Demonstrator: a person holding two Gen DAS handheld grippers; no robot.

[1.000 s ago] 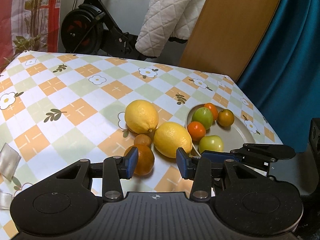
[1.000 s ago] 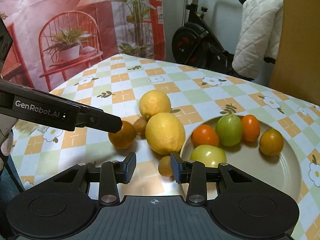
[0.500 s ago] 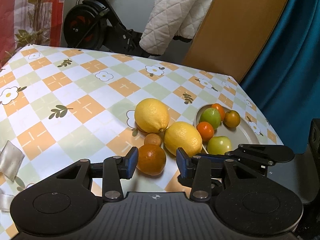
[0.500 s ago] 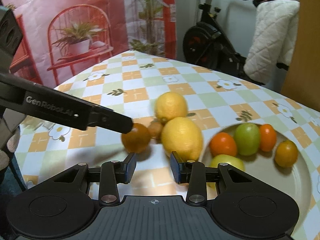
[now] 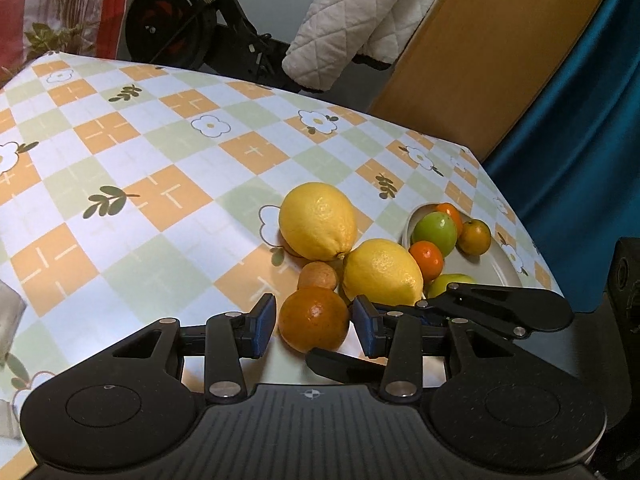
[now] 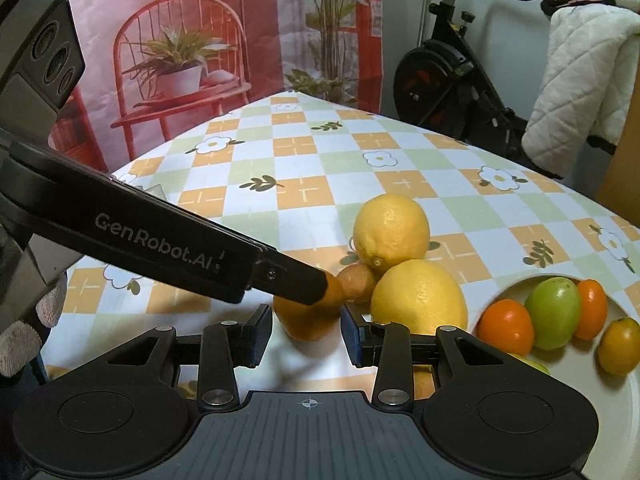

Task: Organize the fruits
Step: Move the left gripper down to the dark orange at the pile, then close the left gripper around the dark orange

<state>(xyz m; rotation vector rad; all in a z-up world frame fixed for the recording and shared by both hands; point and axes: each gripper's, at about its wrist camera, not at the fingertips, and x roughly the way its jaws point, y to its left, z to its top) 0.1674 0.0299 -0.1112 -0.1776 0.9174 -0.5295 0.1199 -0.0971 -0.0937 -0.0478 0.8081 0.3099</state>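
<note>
We hold left gripper part open, blue pads flanking orange, small gaps both sides, no squeeze. Right gripper part open too, same orange just past its tips; left finger lies across orange top. From orange: small brownish fruit at 12 o'clock, near lemon at 1, far lemon beyond at 12. Plate at 3 o'clock in right view, holding green fruit and small oranges. Checked tablecloth under all.
</note>
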